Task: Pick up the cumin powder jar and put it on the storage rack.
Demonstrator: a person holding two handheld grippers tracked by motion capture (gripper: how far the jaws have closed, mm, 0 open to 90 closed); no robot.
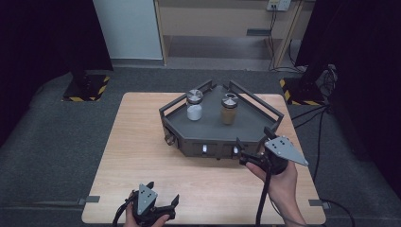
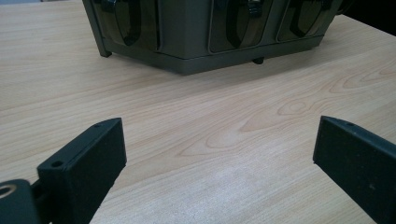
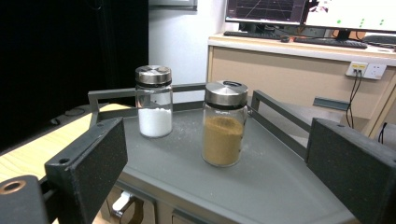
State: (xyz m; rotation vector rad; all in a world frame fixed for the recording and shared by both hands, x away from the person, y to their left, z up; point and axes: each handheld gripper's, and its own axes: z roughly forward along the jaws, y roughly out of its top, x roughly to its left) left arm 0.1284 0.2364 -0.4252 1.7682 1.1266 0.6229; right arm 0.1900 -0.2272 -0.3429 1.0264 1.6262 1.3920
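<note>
A dark grey angular rack (image 1: pixel 210 130) with low rails stands on the wooden table (image 1: pixel 137 151). On its top stand two glass jars with metal lids: one with white powder (image 1: pixel 194 106) on the left, one with brown powder (image 1: pixel 229 109) on the right. My right gripper (image 1: pixel 254 138) is open at the rack's front right corner. Its own view looks between the open jaws at the white jar (image 3: pixel 154 102) and the brown jar (image 3: pixel 225 126), both some way ahead. My left gripper (image 1: pixel 163 193) is open near the table's front edge and faces the rack's base (image 2: pixel 196 37).
The rack's front face carries small handles (image 1: pixel 204 149). Cables (image 1: pixel 307 113) run over the floor to the right of the table. Stand bases with hazard tape (image 1: pixel 87 87) sit at the back left and back right. A wooden shelf unit (image 1: pixel 222 28) is behind.
</note>
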